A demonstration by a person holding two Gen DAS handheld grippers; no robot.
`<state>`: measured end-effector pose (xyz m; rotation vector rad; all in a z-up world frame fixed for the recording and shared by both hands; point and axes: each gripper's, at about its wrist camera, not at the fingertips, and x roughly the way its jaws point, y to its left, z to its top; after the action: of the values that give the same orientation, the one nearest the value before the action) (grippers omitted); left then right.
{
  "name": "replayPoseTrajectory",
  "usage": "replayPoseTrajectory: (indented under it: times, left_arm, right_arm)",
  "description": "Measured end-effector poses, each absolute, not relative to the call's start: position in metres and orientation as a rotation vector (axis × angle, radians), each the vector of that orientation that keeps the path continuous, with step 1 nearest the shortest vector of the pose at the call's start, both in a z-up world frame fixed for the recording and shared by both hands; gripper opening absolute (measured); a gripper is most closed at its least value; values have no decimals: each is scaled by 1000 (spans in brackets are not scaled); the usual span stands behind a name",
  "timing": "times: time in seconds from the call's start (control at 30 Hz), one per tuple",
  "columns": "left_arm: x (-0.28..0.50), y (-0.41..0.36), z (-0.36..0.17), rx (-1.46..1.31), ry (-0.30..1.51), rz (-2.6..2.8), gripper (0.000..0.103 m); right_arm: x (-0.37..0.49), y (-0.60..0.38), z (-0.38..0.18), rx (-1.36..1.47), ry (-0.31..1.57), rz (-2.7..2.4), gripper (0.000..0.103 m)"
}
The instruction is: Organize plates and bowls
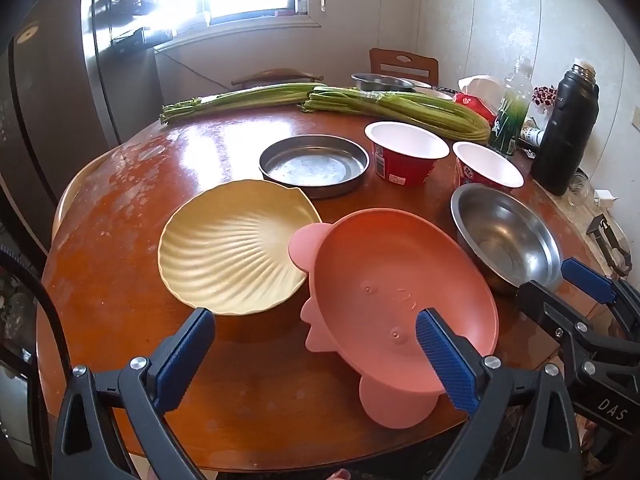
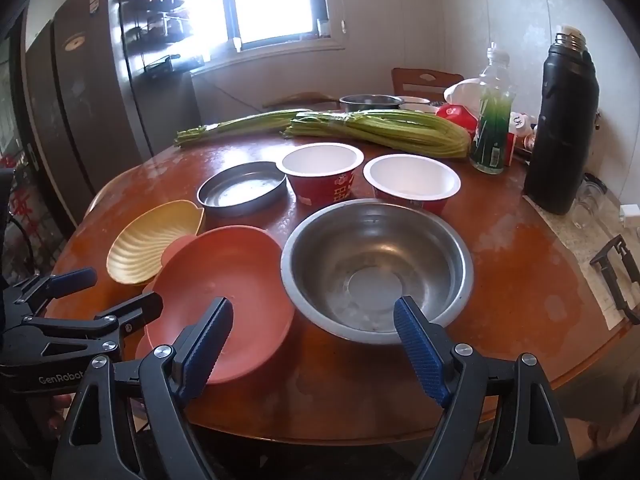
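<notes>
Round glossy wooden worktop (image 1: 248, 408) carried ribbed yellow shell-shaped plate (image 1: 234, 248), pink plastic dish (image 1: 400, 284), steel bowl (image 2: 376, 268) | left gripper (image 1: 316, 344) jaws apart, empty | right gripper (image 2: 314, 332) jaws apart, empty

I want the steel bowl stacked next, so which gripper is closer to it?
Right. The right gripper hangs open over the near rim of the steel bowl; the left gripper is off to its left, over the pink plate.

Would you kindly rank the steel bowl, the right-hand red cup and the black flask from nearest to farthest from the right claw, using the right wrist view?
1. Steel bowl, right before the open right claw.
2. Right-hand red cup, just behind the bowl.
3. Black flask, far right at the table's edge.
</notes>
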<state>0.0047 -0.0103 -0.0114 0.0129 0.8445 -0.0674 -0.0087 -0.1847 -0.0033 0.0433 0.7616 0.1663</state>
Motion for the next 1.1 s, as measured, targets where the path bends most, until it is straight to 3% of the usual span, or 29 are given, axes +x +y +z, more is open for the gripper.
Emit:
replayPoseTrajectory:
  times: [1.1]
  left_arm:
    - [6,-11,-8,14,851,-67,101]
  right_arm:
    - [-8,-185,-5,37,773,177,83]
